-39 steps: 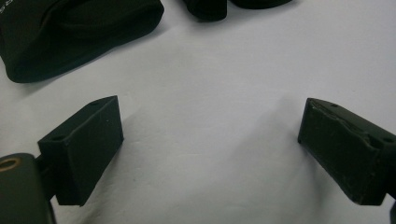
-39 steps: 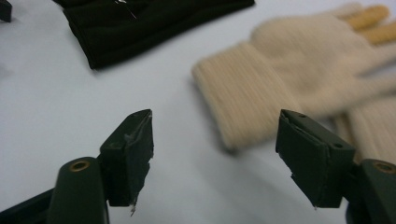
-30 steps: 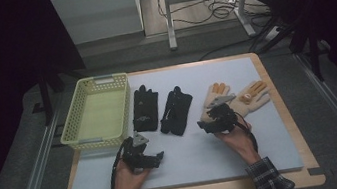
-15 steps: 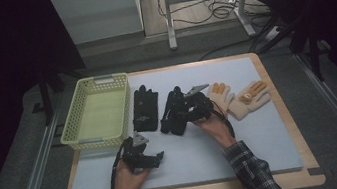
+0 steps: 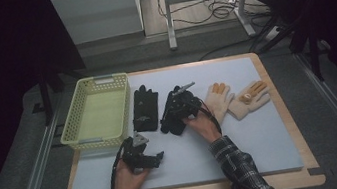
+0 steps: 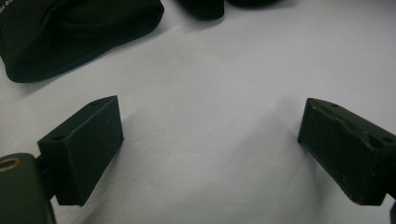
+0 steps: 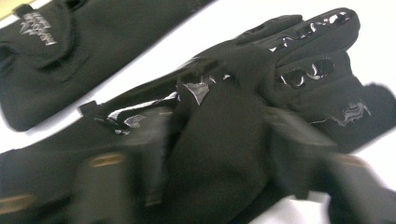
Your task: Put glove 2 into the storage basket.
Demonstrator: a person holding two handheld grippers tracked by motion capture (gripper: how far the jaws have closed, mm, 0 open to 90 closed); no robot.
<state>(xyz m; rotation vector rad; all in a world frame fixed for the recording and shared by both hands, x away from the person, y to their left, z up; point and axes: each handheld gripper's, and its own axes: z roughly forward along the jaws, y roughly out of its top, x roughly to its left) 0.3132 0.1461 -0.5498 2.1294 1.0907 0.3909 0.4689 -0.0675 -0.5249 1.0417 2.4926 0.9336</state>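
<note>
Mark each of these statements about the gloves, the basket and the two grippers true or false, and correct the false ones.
1. The yellow basket holds a glove. False: nothing lies in it.
2. The right gripper is over a black glove. True; its jaws have just been closing, with that glove's fabric bunched between them.
3. The left gripper grips a glove. False: its jaws stand open over the bare mat.
4. Two cream gloves lie right of the black ones. True.
5. A second black glove lies next to the basket. True.

Lab: floor cables (image 5: 217,9), framed table (image 5: 276,83)
</note>
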